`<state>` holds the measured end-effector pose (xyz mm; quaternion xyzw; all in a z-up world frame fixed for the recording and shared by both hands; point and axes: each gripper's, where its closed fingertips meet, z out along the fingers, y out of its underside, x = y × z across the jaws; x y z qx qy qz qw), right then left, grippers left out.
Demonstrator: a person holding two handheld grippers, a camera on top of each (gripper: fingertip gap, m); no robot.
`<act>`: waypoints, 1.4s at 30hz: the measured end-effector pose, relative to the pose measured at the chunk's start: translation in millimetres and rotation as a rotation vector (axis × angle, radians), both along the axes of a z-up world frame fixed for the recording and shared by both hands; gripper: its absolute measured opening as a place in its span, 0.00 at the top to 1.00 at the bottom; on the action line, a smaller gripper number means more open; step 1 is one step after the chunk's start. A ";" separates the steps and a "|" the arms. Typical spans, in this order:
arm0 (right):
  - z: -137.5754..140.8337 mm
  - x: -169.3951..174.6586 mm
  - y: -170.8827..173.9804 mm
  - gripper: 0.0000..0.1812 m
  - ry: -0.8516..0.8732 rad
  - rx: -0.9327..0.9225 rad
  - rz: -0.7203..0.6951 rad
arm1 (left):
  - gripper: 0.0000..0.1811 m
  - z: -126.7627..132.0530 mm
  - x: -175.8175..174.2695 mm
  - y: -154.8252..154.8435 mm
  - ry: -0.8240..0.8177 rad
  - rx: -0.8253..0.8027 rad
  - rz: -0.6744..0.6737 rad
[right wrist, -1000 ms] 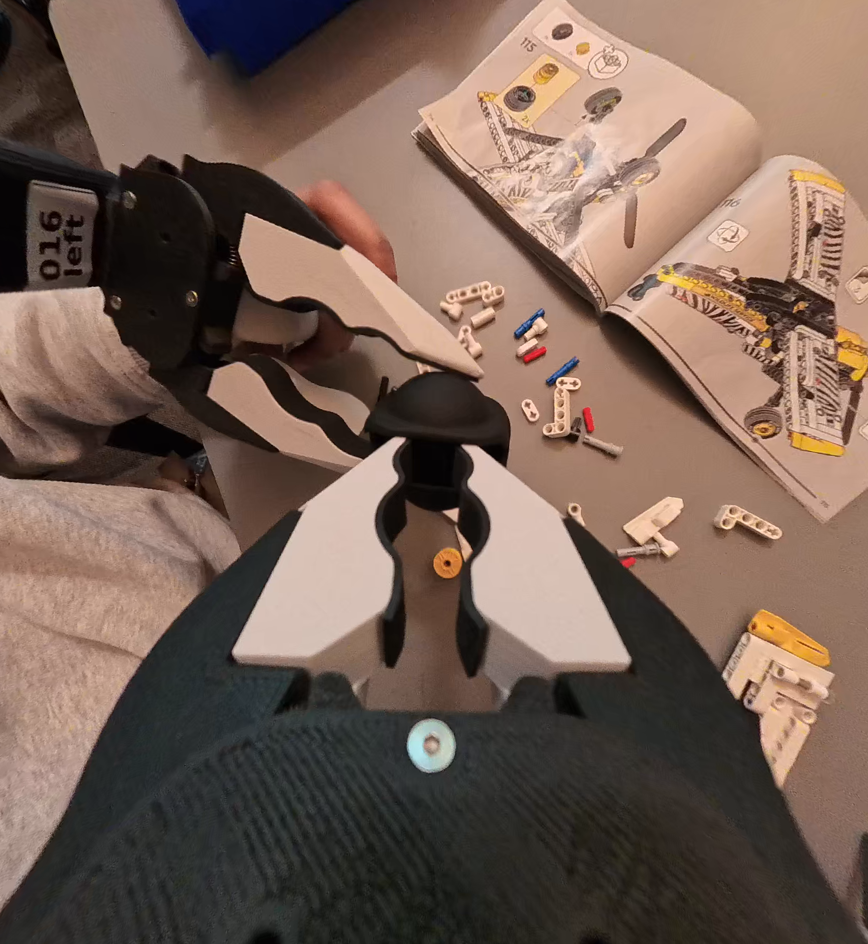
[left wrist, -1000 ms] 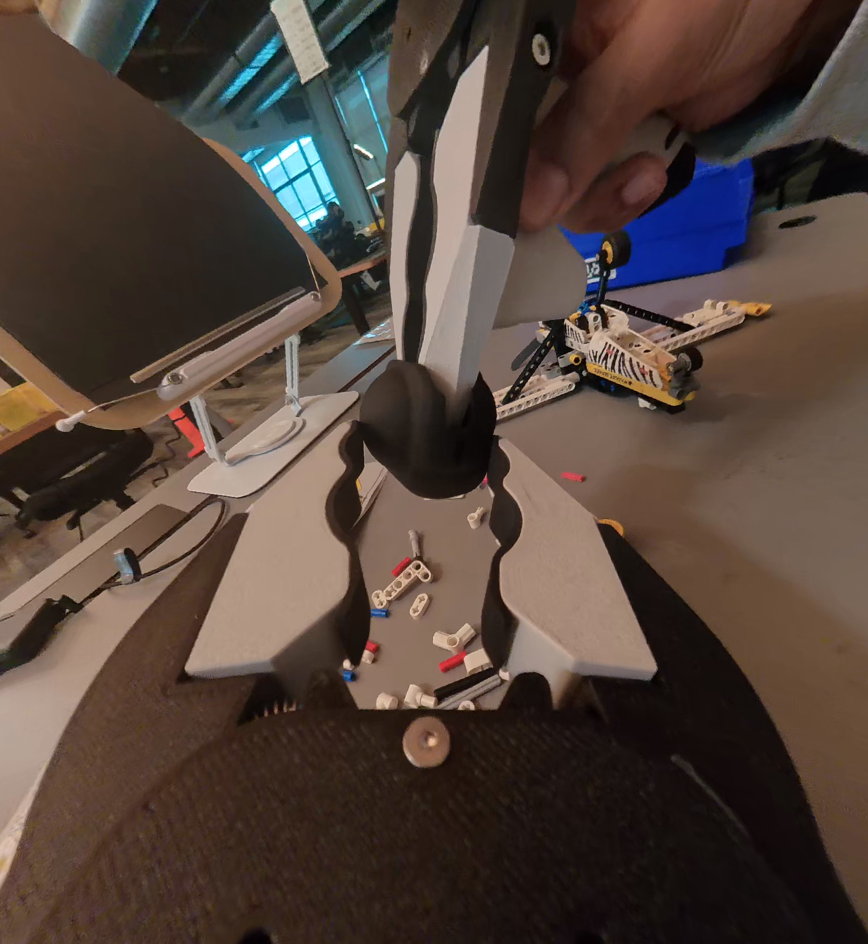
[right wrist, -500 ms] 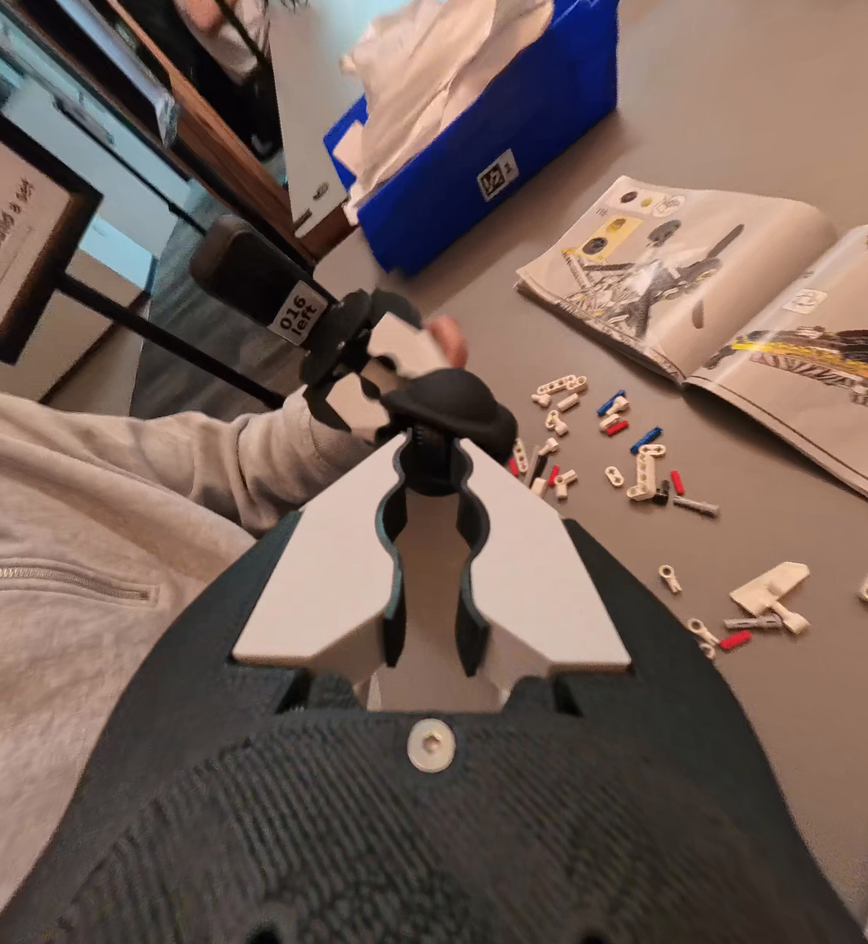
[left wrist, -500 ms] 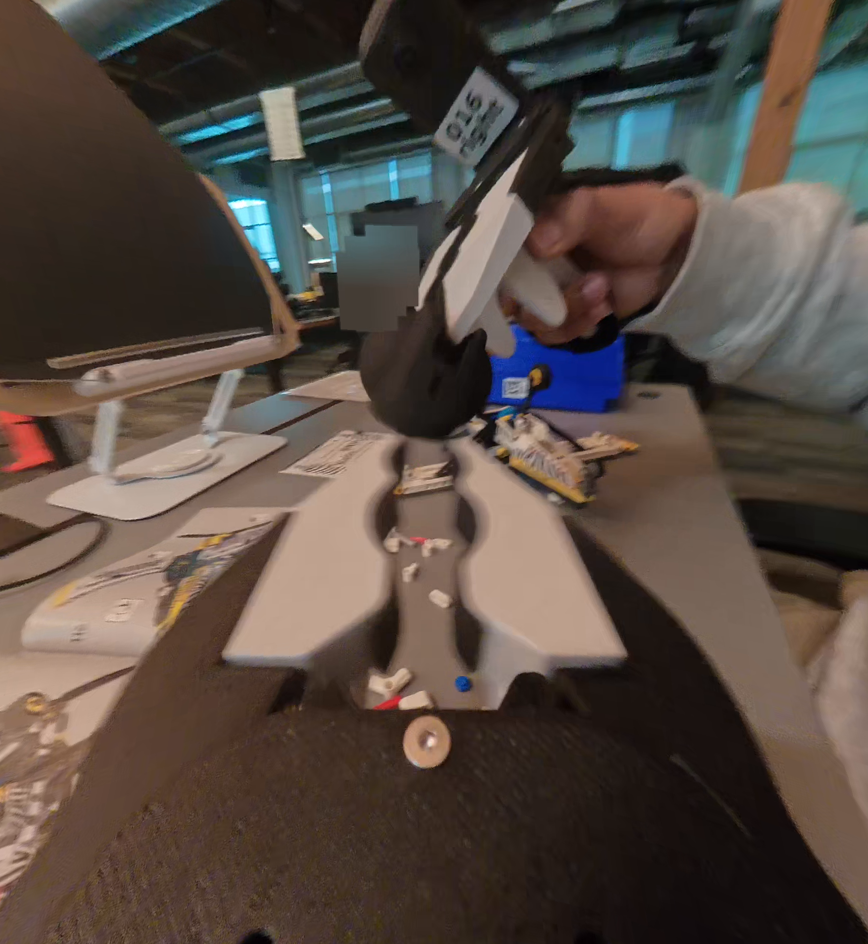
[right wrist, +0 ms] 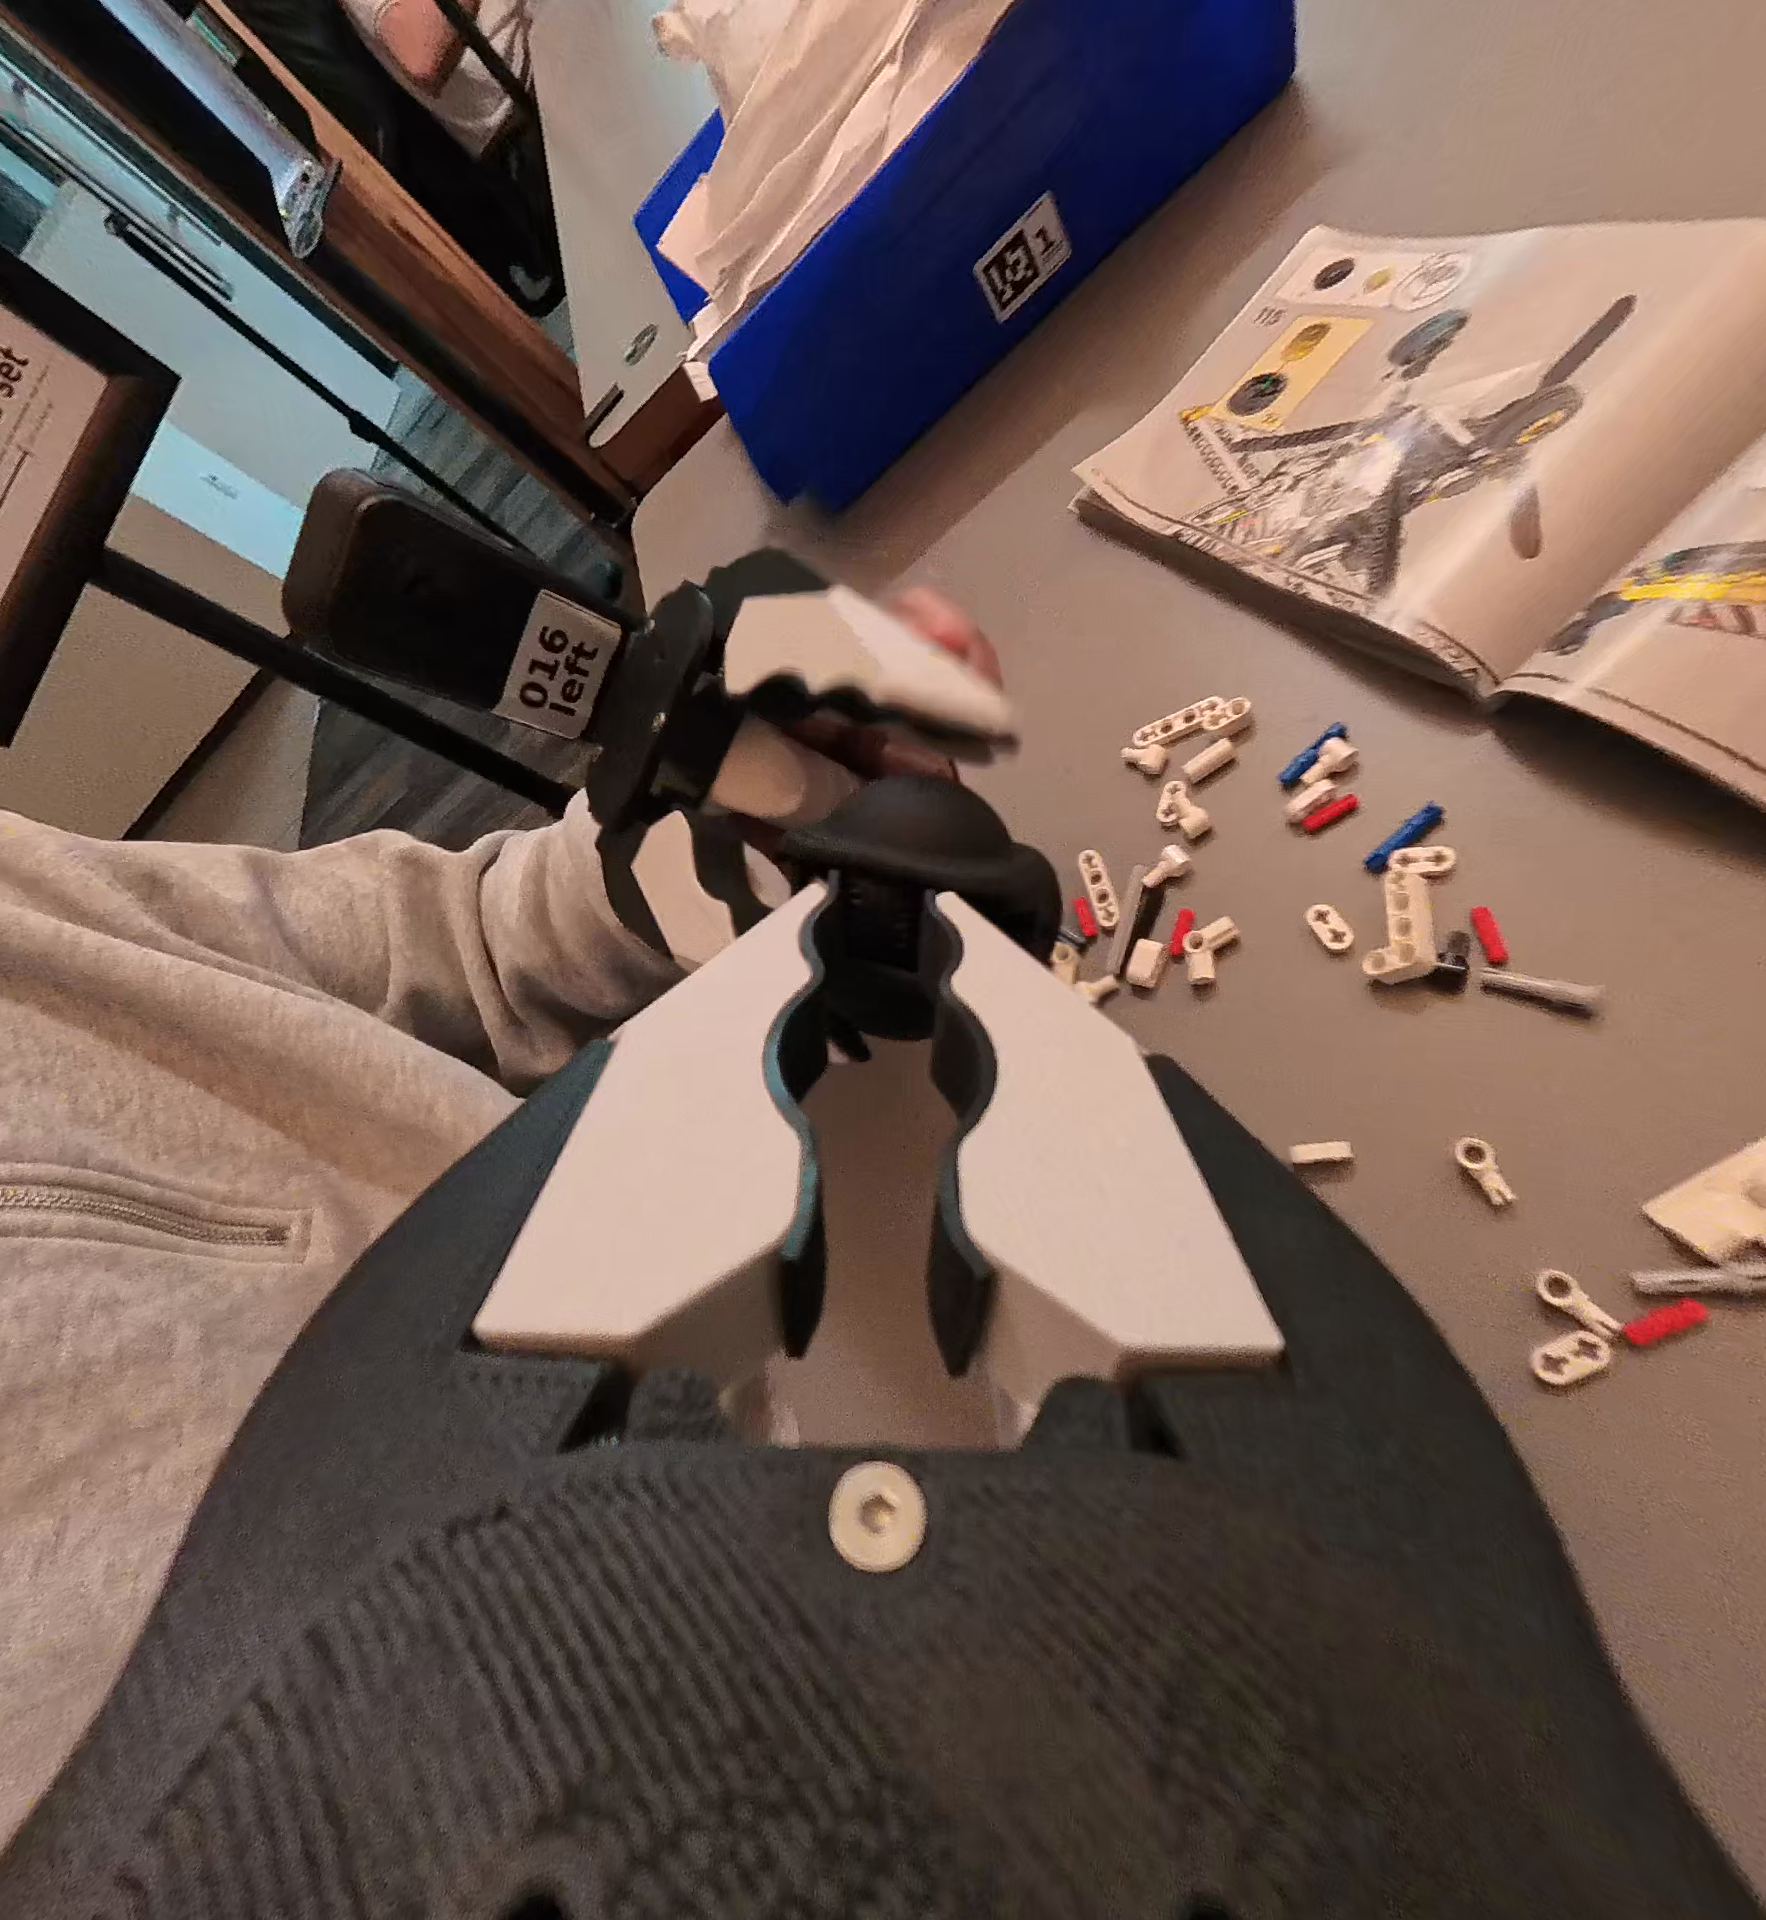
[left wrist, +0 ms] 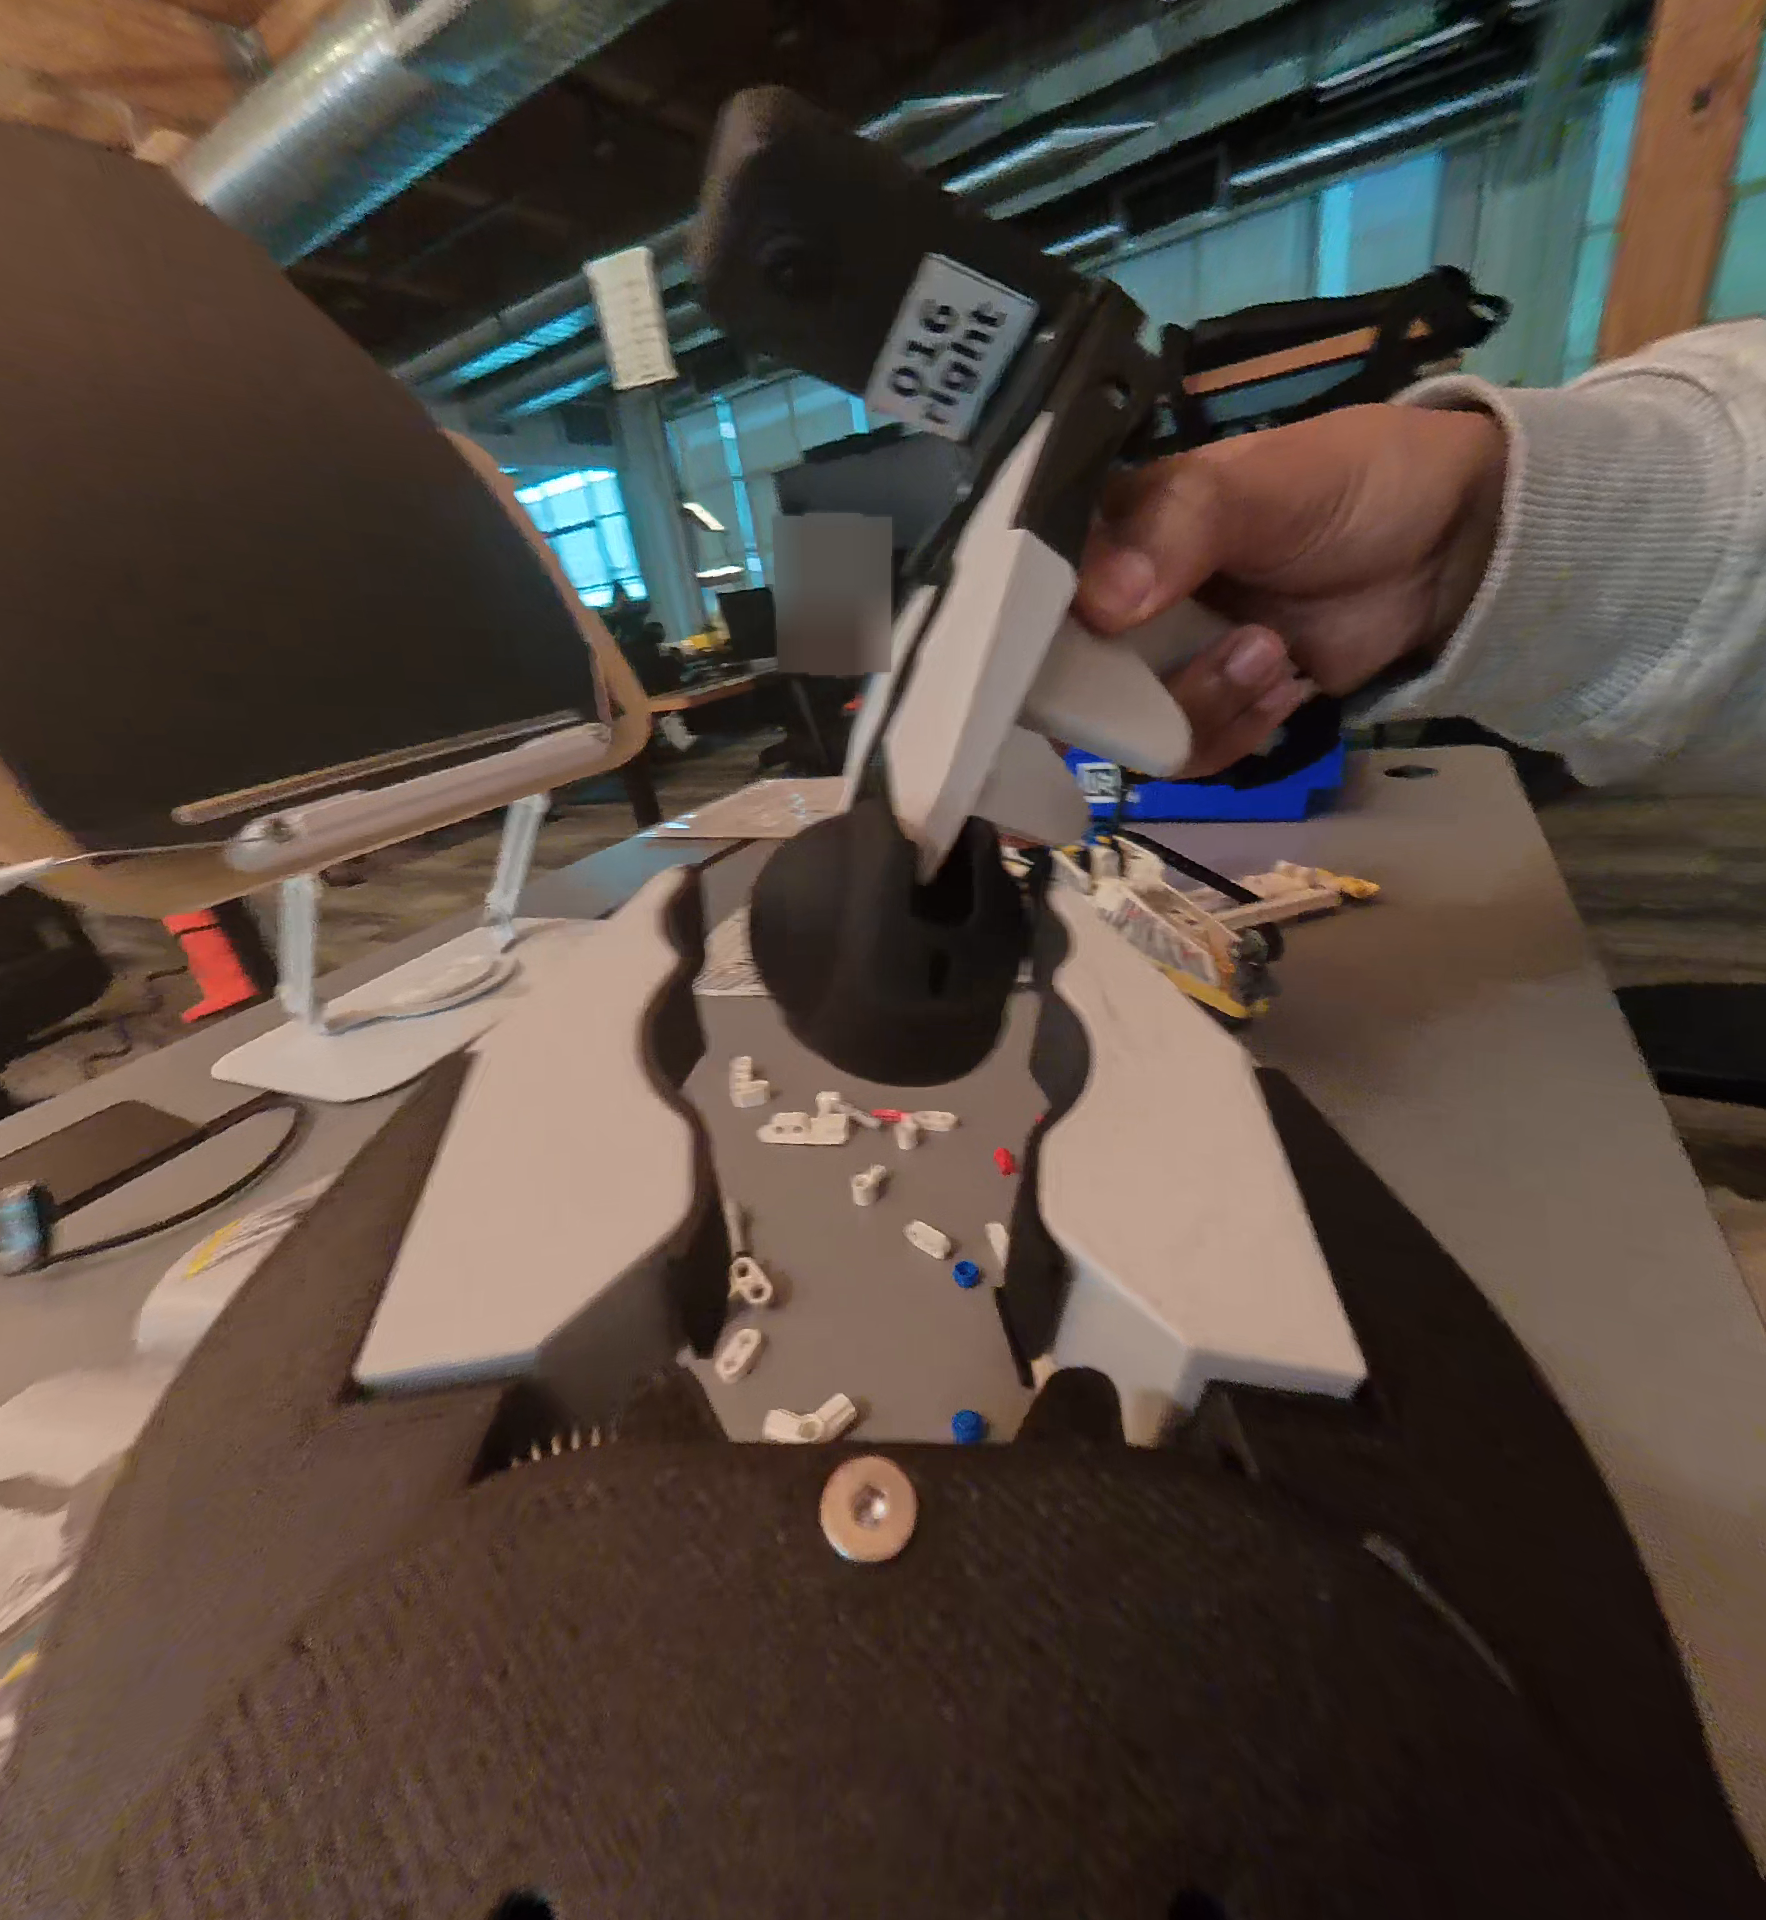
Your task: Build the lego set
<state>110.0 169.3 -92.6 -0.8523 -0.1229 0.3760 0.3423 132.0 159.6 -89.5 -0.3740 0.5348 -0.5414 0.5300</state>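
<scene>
**Tyre between both tongs, wrist views.** My right tongs are clamped on the black tyre, which sits at their tips, raised off the table. My left tongs are spread wide and grip nothing. The tyre lies dead ahead of them, level with their tips and between the two. I cannot tell whether it touches either. Its axis appears to run along the right fingers, across the left ones. The model lies beyond the tyre, rightward, and loose parts lie under the left gap.
</scene>
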 end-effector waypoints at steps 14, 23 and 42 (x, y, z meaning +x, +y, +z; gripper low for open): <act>18.2 -14.3 -24.4 0.93 -0.174 0.229 0.249 | 0.75 14.8 -23.3 -20.5 0.044 -0.376 -0.458; 40.9 -21.8 -24.7 0.93 -0.027 0.353 0.235 | 0.76 29.4 -35.6 -19.7 -0.010 -0.491 -0.581; -73.3 53.6 5.4 0.93 -0.560 0.055 -0.166 | 1.00 44.1 -49.8 69.8 -0.244 -0.658 -0.237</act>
